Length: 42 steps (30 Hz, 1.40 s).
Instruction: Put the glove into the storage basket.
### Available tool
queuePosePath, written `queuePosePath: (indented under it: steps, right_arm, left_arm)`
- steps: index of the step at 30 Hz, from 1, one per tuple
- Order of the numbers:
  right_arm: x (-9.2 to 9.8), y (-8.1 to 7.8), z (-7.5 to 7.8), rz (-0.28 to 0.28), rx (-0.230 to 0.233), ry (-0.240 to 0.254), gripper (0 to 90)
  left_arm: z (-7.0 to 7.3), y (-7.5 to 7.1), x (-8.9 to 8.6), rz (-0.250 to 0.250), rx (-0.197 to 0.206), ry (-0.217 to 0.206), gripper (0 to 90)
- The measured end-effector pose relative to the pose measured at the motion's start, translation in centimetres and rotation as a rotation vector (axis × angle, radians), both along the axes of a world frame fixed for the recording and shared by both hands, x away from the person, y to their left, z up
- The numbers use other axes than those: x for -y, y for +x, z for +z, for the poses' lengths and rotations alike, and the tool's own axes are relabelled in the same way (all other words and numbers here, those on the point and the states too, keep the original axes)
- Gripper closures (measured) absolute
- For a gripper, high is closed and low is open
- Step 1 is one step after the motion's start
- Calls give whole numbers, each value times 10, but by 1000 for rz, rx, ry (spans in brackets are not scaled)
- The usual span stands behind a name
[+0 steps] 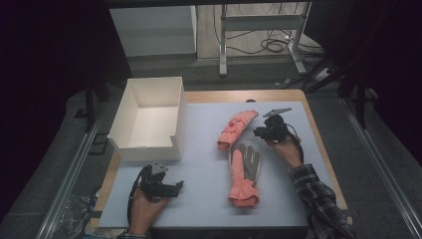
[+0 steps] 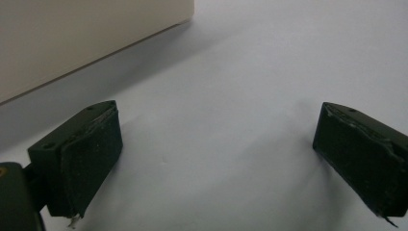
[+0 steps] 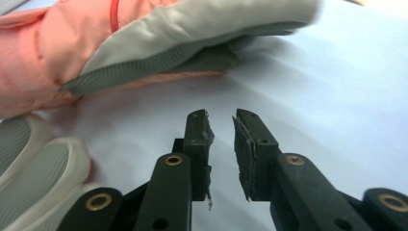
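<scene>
Nothing boxed yet: both pink gloves [image 1: 238, 128] lying mid-mat beside the empty white box [image 1: 149, 119], right gripper [image 3: 221, 126] nearly closed and empty near them, left gripper [image 2: 216, 144] wide open, empty.

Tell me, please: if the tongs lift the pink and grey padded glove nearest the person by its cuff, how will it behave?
The pink and grey padded glove would probably droop: it lies flat and soft on the pale blue mat. It looks puffy, so likely light for its bulk. Its ribbed grey palm seems grippy, and a soft fabric glove should neither roll nor break.
</scene>
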State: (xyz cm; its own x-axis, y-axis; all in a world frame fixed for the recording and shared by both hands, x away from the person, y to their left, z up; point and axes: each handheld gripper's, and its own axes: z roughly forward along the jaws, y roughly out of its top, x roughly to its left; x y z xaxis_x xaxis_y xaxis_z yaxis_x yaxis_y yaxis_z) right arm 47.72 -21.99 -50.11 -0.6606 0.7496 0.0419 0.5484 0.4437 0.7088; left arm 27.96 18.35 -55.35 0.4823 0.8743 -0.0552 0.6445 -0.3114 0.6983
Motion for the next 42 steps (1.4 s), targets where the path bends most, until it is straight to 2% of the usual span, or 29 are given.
queuePosePath:
  steps: [1, 2, 6, 7, 8, 9, 12, 13, 14, 15, 16, 17, 18, 20, 23, 25, 28, 31, 35, 36, 38, 42]
  right_arm:
    - [4, -3, 3, -6, 5, 3, 735]
    - [8, -8, 14, -9, 13, 10, 718]
    - [2, -17, 43, 16, 53, 27, 700]
    - [2, -17, 43, 16, 53, 27, 700]
    - [-2, -18, 51, 26, 64, 35, 698]
    - [-14, -16, 64, 48, 72, 53, 690]
    - [-40, -7, 73, 84, 76, 46, 677]
    - [-50, -2, 73, 94, 73, 36, 668]
    - [-50, -2, 73, 94, 73, 36, 668]
    - [-68, 8, 69, 108, 58, 10, 638]
    - [-68, 8, 69, 108, 58, 10, 638]
    - [-85, 18, 61, 113, 39, -26, 585]
    - [-85, 18, 61, 113, 39, -26, 585]
    - [-95, 24, 52, 119, 21, -68, 535]
    - [-98, 25, 39, 127, 0, -122, 511]
    - [-93, 22, 32, 117, 4, -132, 513]
    - [-81, 20, 24, 109, -30, -128, 509]
    - [-73, 20, 16, 110, -50, -106, 533]
    - [-72, 20, 6, 88, -85, -115, 674]
    - [-72, 20, 6, 88, -85, -115, 674]
    - [-73, 16, 6, 83, -77, -129, 816]
    - [-73, 13, 8, 84, -55, -140, 865]
  left_arm:
    - [0, 0, 0, 0, 0, 0, 33]
    - [0, 0, 0, 0, 0, 0, 33]
    - [0, 0, 0, -1, 0, 1, 33]
    - [0, 0, 0, -1, 0, 1, 33]
    - [0, 0, 0, -1, 0, 1, 33]
    - [0, 0, 0, -1, -1, 1, 33]
    - [0, 0, 0, 0, 0, 1, 33]
    - [0, 0, 0, 0, 0, 1, 33]
    - [0, 0, 0, 0, 0, 1, 33]
    - [0, 0, 0, -1, 0, 1, 34]
    - [0, 0, 0, -1, 1, 1, 34]
    - [0, 0, 0, -1, 1, 1, 34]
    - [0, 0, 0, -1, 0, 2, 34]
    - [0, 0, -1, -5, -1, 6, 34]
    - [0, 0, -1, -5, -1, 6, 34]
    - [0, 0, -1, -5, -1, 7, 34]
    - [0, 0, -1, -5, -2, 7, 34]
    - [0, 0, 0, -4, -2, 6, 33]
    - [0, 0, 0, -4, -1, 6, 33]
    - [0, 0, 0, -4, -1, 6, 33]
    - [0, 0, 0, -4, -1, 6, 34]
    - [0, 0, -1, -4, -1, 5, 33]
